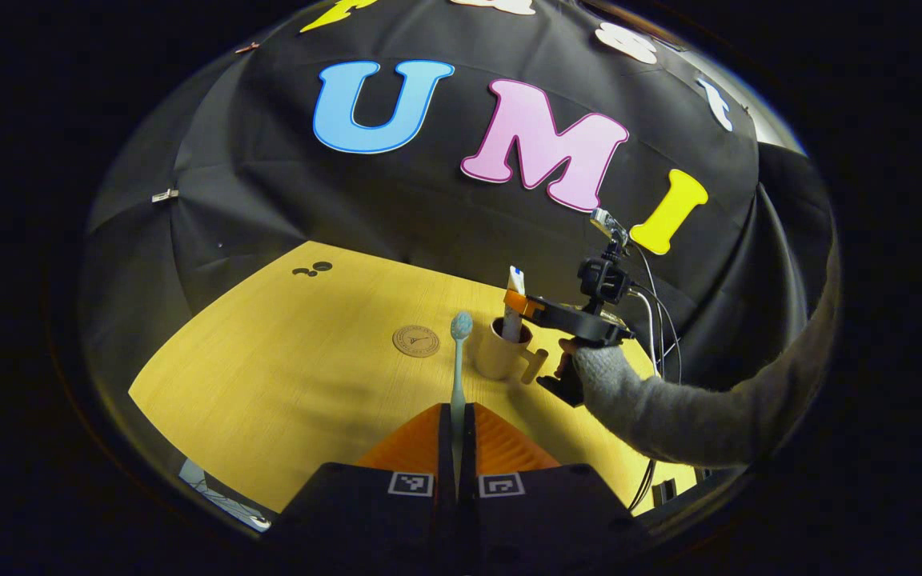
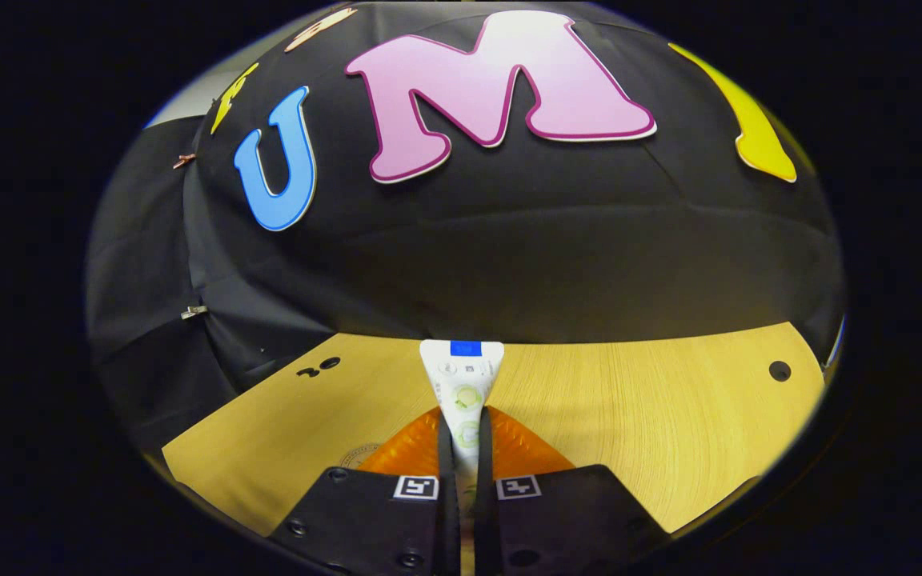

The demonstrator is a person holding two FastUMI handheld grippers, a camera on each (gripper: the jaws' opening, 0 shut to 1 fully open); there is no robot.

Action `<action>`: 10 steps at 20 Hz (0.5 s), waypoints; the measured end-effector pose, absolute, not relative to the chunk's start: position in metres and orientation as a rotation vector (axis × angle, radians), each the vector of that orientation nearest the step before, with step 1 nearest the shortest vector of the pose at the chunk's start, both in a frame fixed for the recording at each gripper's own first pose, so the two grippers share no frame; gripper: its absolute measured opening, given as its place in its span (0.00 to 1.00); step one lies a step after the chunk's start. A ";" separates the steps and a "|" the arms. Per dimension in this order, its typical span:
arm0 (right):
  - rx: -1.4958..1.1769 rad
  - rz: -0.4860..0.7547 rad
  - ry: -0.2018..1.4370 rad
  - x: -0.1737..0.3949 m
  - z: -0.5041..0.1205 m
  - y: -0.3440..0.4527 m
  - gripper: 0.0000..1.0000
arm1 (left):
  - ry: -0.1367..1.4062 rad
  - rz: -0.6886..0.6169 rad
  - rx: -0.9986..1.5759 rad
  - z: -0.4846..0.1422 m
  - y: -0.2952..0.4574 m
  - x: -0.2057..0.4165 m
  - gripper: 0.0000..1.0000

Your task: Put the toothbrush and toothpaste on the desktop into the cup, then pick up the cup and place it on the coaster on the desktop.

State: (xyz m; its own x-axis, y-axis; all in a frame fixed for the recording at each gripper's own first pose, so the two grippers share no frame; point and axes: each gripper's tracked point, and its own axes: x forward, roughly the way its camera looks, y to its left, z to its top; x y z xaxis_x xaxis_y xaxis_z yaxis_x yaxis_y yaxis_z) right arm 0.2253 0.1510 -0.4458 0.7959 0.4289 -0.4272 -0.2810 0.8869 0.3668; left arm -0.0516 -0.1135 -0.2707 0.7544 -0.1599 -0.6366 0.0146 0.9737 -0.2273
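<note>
Left gripper (image 1: 458, 424): clamped on the toothbrush (image 1: 458, 364), head up at 12 o'clock.
Right gripper (image 2: 467, 436): clamped on the toothpaste (image 2: 463, 384), standing in the cup (image 1: 499, 352).
Coaster (image 1: 416, 340): on the desk (image 1: 269, 360), at 9 o'clock of the cup.

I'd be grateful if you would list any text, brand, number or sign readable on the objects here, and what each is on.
No text on the objects can be read.
Toothpaste: printed marks, too small to read.
Coaster: a round emblem, too blurred to read.
Left gripper and right gripper: square coded markers, no words.
Toothbrush, cup: no text visible.
</note>
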 end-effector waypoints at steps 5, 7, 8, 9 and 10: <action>0.281 0.405 0.541 0.215 -0.451 0.153 0.10 | 0.650 -0.116 -0.223 -0.261 -0.122 -0.023 0.06; 0.288 0.402 0.571 0.208 -0.456 0.151 0.18 | 0.618 -0.130 -0.224 -0.254 -0.126 -0.008 0.06; 0.289 0.400 0.597 0.203 -0.461 0.150 0.20 | 0.601 -0.136 -0.218 -0.251 -0.128 -0.002 0.06; 0.288 0.400 0.628 0.197 -0.468 0.151 0.23 | 0.581 -0.143 -0.213 -0.247 -0.132 0.006 0.06; 0.294 0.400 0.627 0.193 -0.464 0.149 0.23 | 0.561 -0.152 -0.211 -0.243 -0.136 0.015 0.06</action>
State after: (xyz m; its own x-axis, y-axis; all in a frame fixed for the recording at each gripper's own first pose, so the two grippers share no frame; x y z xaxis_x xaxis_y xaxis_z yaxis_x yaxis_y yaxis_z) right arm 0.1929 0.1488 -0.4643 0.7382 0.4457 -0.5063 -0.2712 0.8834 0.3821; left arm 0.0148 -0.1365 -0.2426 0.8365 -0.2003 -0.5101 0.0855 0.9671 -0.2396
